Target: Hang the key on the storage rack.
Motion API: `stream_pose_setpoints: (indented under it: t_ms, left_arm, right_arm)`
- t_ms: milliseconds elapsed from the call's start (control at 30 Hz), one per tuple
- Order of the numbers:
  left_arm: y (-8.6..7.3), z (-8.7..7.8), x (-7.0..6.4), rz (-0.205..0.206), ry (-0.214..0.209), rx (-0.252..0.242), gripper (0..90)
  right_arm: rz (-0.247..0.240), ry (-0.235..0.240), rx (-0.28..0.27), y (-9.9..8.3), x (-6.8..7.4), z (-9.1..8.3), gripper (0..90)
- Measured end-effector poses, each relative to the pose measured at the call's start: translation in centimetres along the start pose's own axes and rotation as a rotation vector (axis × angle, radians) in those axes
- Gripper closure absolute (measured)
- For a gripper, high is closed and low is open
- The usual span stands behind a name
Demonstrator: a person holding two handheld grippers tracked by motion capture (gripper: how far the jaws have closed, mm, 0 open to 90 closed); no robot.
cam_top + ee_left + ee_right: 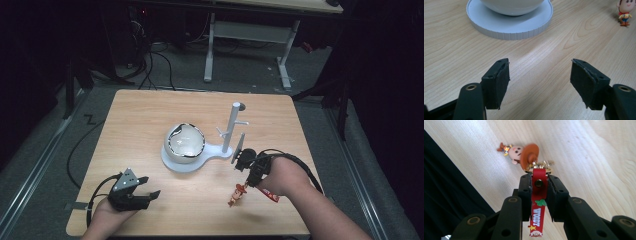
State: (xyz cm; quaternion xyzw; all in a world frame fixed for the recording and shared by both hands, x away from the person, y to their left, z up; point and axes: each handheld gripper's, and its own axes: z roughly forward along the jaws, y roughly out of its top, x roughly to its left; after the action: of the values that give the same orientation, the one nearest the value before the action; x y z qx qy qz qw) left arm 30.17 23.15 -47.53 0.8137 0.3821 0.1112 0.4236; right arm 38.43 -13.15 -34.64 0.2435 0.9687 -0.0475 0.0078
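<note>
right gripper (539,185) pressed together on red strap (538,202); figure (237,194) hung from strap, low over table (150,110) near front edge | left gripper (540,77) spread wide, nothing held, near stand (187,162) | dark room, cables on floor

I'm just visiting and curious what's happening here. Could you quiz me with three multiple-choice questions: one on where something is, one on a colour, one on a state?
1. Where is the white bowl?
A. on the round stand base
B. on the floor
C. in a gripper

2. What colour is the keychain strap?
A. blue
B. red
C. green

3. How is the left gripper?
A. shut on the figure
B. holding the bowl
C. open, empty

Answers: 1 A, the bowl sits on the base. 2 B, red between the right gripper jaws. 3 C, jaws apart over bare table.
</note>
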Motion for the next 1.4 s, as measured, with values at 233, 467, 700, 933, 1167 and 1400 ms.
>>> stream_pose_setpoints:
  t_ms: [233, 467, 700, 933, 1167, 1400]
  left_arm:
    - [0.0, 0.0, 0.0, 0.000, 0.000, 0.002, 32.1]
    - [0.0, 0.0, 0.0, 0.001, 0.000, 0.002, 32.1]
    - [0.0, 0.1, 0.0, 0.002, -0.001, 0.004, 32.1]
    - [0.0, 0.1, 0.0, 0.003, -0.004, 0.004, 32.1]
    - [0.0, 0.0, 0.0, 0.001, 0.000, 0.000, 32.1]
    - [0.0, 0.0, 0.0, 0.002, -0.001, -0.001, 32.1]
  right_arm:
    - [0.046, -0.017, -0.029, -1.1, -1.3, -2.3, 74.6]
    - [0.106, -0.050, -0.061, -2.3, -2.9, -4.3, 74.6]
    - [0.158, -0.080, -0.094, -3.1, -4.5, -6.1, 74.6]
    - [0.215, -0.087, -0.119, -3.1, -6.0, -7.6, 74.6]
    - [0.237, -0.093, -0.147, -2.7, -6.7, -8.4, 74.6]
    - [0.255, -0.107, -0.163, -2.2, -7.3, -9.2, 74.6]
